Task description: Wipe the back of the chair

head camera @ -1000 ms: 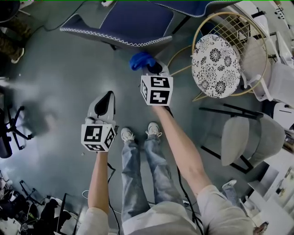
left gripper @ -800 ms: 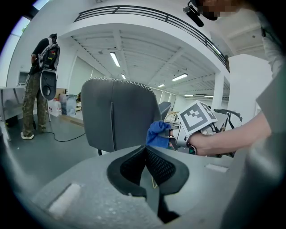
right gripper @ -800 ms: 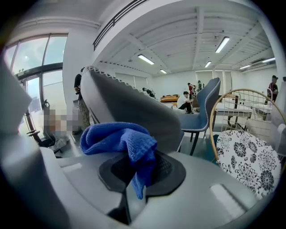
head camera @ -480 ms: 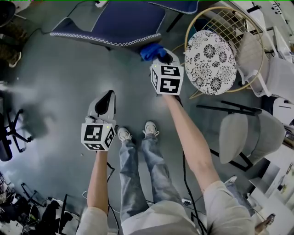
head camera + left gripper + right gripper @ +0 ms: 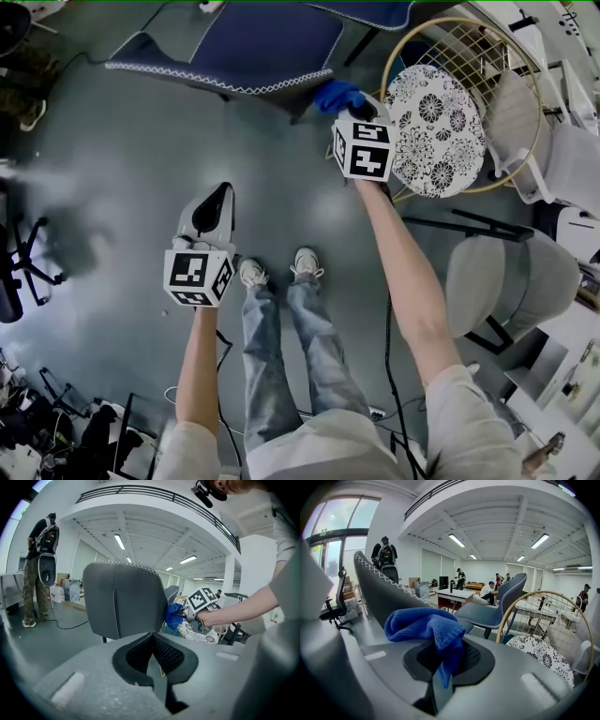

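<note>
**Q:** Head view: why does the right gripper [image 5: 345, 105] reach so far forward?

**A:** Its jaws are clamped on the blue cloth [image 5: 337, 95], which is held against the right end of the chair back [image 5: 225, 47], probably mid-stroke. The left gripper [image 5: 222, 195] hangs well apart over the floor [image 5: 112, 169], not needed.

**Q:** Left gripper view?

**A:** Jaws together, nothing between them. Ahead, the cloth appears to touch the grey back's side edge.

**Q:** Right gripper view?

**A:** The cloth is bunched between the jaws, with the back just beside it at left.

**Q:** Change from half a second ago?

**A:** The right gripper and cloth have travelled rightward along the back. The left gripper is unmoved.
</note>
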Demonstrator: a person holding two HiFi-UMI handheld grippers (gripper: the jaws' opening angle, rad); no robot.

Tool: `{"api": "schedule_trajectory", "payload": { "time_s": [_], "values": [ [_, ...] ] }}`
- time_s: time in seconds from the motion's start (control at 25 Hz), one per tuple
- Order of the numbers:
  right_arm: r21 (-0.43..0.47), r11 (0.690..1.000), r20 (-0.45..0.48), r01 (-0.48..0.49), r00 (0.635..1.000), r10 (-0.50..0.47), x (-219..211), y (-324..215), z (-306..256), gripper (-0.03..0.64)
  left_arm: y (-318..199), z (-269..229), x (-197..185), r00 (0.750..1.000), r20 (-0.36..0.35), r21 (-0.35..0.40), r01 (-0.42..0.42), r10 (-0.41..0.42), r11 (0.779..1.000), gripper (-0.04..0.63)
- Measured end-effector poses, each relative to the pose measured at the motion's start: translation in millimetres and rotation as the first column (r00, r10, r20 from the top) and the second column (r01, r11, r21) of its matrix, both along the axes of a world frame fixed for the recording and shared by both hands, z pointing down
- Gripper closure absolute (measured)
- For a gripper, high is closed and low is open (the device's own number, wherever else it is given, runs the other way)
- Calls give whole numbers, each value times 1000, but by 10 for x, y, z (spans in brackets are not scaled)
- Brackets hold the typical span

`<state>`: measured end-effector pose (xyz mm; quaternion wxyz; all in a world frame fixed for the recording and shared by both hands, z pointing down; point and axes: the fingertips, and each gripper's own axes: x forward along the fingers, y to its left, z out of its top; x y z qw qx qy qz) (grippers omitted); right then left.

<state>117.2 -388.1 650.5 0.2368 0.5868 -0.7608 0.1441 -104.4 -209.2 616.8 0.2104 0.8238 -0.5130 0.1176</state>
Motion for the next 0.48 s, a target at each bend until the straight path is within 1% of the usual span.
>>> {"api": "schedule_trajectory", "payload": {
  "time_s": [0.2,0.48],
  "values": [
    [-6,1000,30,0,1000,0,-85,191,36,570,-17,-9,-47,1000,-1,0,6,-6,1000,595],
    [-73,996,84,58,995,-52,-660,615,365,571,-22,1,-239,1000,-4,-1,18,-18,1000,595]
  ]
}}
